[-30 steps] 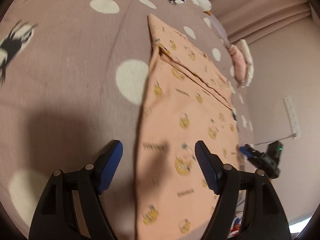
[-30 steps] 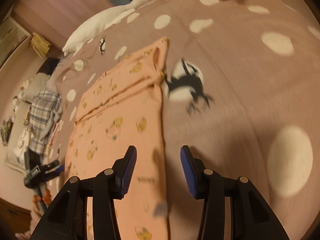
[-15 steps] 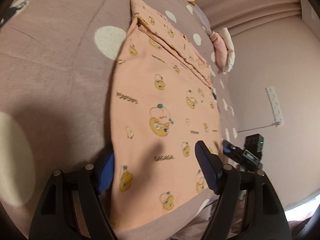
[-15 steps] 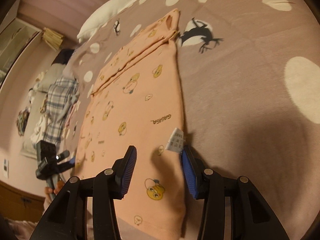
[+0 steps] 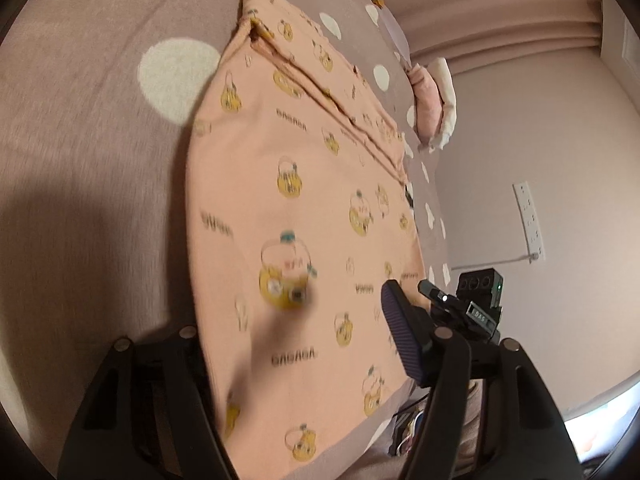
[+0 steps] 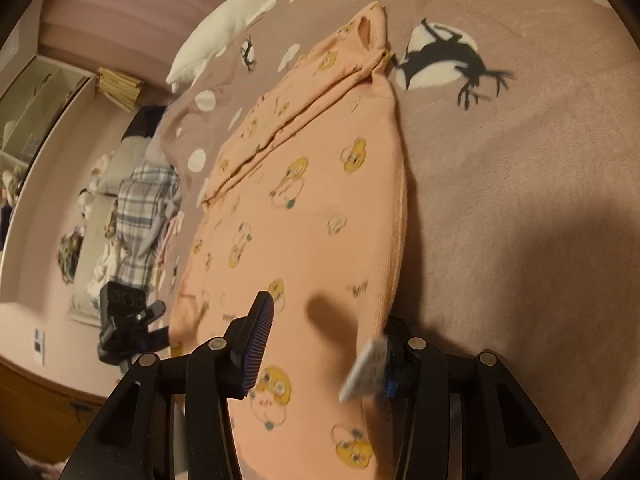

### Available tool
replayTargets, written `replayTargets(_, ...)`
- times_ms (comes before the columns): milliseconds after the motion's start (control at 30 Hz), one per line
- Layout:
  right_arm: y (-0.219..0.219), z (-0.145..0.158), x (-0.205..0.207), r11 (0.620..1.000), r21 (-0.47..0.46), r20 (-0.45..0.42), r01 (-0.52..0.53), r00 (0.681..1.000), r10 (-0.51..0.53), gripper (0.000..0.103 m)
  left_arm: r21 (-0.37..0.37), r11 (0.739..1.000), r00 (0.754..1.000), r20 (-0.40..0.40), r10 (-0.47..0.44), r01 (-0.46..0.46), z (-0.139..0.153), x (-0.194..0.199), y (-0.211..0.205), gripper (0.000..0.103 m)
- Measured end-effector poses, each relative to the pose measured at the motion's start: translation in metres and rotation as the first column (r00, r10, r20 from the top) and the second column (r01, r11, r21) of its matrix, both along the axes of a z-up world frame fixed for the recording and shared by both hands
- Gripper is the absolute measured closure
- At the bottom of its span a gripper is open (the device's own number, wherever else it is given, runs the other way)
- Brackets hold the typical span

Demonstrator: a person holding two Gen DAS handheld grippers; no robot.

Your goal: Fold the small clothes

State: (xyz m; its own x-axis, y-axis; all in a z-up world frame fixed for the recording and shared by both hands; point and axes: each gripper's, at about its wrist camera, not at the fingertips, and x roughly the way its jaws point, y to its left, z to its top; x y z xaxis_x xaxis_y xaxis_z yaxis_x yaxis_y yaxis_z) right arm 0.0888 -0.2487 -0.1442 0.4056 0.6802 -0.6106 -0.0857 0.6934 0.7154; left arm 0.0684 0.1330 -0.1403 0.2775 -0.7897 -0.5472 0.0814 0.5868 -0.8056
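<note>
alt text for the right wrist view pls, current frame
The right gripper straddles the near right edge of a peach cartoon-print garment lying flat on a mauve polka-dot blanket, jaws apart with the fabric and its white care label between them. The left gripper is at the garment's other side, and a white goose plush lies beyond.

Garment (image 5: 304,208) flat on blanket (image 5: 88,152); left gripper (image 5: 296,344) at one corner, right gripper (image 6: 324,344) at other.

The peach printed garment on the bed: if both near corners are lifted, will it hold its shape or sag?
The peach garment would likely sag: it lies thin and flat on the bedspread, with soft folded layers at its far end. It looks light. The white tag would probably dangle.
</note>
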Motion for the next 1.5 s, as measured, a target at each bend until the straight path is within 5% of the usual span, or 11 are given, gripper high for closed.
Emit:
replayTargets(333, 0.004, -0.005, -0.047, 0.997, 0.059, -0.011, -0.044, 0.999, 0.045, 0.057, 0.028, 1.0, 1.0, 0.006, 0.007, -0.008, -0.003, -0.041, -0.002, 0.047)
replayTargets(533, 0.011, -0.005, -0.043, 0.998, 0.058, -0.023, -0.033, 0.999, 0.034, 0.057, 0.061, 0.998, 0.999, 0.024, 0.028, -0.03, -0.003, -0.042, -0.01, 0.048)
replayTargets(767, 0.021, -0.004, -0.037, 0.998, 0.053, -0.026, -0.028, 0.999, 0.029, 0.057, 0.077, 0.995, 0.998, -0.003, 0.061, -0.061, -0.009, -0.038, -0.008, 0.066)
replayTargets(1167, 0.029, -0.002, -0.039, 0.999, 0.033, 0.004, -0.019, 1.0, 0.018, 0.057, 0.071, 0.995, 0.998, -0.009, 0.065, -0.064, -0.008, -0.038, -0.007, 0.074)
replayTargets(1500, 0.025, -0.005, -0.038, 1.0, 0.019, 0.002, 0.004, 1.0, -0.004, 0.083, 0.037, 0.996, 0.996, -0.043, 0.08, -0.079, -0.014, -0.041, 0.0, 0.089)
